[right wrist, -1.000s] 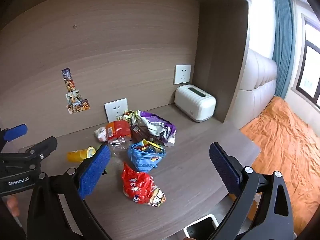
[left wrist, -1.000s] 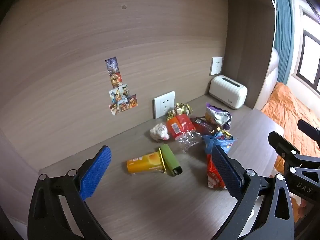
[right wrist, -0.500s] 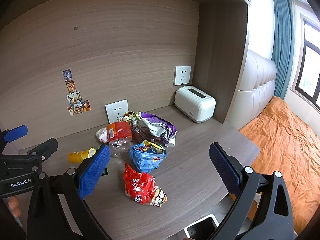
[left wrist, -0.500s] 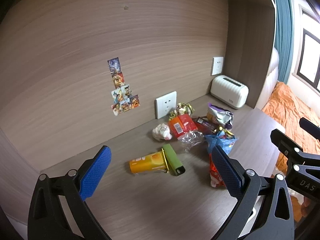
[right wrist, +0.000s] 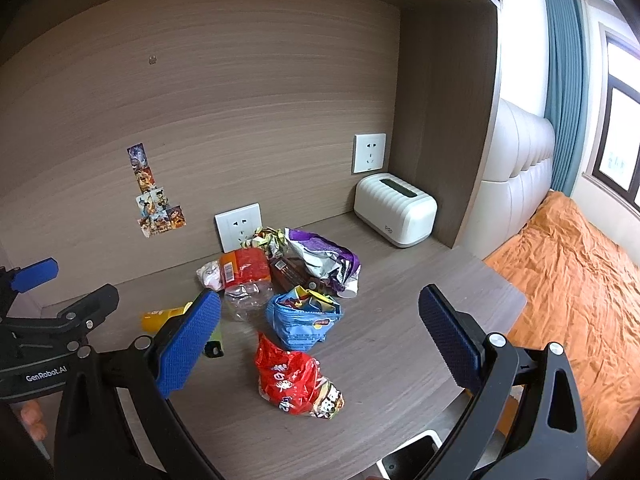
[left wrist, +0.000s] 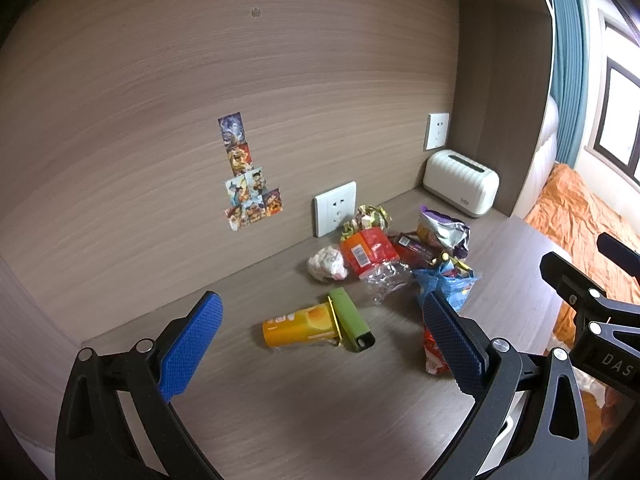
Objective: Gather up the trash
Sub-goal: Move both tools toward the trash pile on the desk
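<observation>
over the desk, both grippers empty

above the wooden desk [right wrist: 400,344] the left gripper [left wrist: 320,344] and right gripper [right wrist: 320,336] hover with jaws spread wide, gripping nothing. trash lies near the back wall: a red snack bag [right wrist: 296,376] nearest, a blue bag [right wrist: 304,320] behind it, a yellow tube [left wrist: 296,326] touching a green lighter [left wrist: 352,320] to the left.

Trash cluster on desk ahead of me: red snack bag [right wrist: 297,380] crumpled, nearest. Blue chip bag [right wrist: 303,317] open, behind it. Crushed clear bottle with red label [right wrist: 245,278] lying flat. Purple foil bag [right wrist: 324,255] torn open at back. Yellow tube [left wrist: 298,326] on its side, touching green box [left wrist: 352,319]. White tissue wad [left wrist: 328,262] by bottle.
</observation>
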Demonstrator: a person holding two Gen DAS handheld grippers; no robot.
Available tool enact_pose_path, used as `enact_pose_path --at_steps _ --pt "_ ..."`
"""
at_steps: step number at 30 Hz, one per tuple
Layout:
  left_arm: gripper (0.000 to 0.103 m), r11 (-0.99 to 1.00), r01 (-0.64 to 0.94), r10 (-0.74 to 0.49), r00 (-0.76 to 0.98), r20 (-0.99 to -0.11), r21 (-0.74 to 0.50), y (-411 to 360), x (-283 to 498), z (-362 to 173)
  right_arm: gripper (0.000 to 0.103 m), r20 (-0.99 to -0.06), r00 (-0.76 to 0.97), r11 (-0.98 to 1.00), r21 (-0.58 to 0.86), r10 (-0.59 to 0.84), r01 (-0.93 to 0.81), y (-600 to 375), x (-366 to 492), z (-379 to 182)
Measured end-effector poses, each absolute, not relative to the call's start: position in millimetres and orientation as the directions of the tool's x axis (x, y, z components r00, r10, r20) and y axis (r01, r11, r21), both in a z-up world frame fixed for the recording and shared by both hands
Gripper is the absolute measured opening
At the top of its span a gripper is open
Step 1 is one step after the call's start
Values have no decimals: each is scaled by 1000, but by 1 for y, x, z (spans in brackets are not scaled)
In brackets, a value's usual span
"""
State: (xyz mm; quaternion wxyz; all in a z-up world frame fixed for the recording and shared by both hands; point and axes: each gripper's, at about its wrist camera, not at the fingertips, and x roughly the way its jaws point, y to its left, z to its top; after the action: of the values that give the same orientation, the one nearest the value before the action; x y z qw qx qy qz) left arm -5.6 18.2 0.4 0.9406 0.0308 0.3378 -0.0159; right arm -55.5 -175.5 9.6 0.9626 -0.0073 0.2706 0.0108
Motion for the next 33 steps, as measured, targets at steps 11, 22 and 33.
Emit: enact_pose_path --at_steps 11,22,33 --pt "98 998 50 -7 770 -637 49 21 -4 0 99 -530 848 1000 -14 11 -21 -175 -55 9" --pt "98 997 51 -6 770 -638 52 22 -4 -2 99 -536 844 999 -18 19 -33 -172 -55 6" --pt "98 997 59 -14 774 -634 49 22 -4 -3 99 -540 841 999 -24 20 -39 -170 -51 5"
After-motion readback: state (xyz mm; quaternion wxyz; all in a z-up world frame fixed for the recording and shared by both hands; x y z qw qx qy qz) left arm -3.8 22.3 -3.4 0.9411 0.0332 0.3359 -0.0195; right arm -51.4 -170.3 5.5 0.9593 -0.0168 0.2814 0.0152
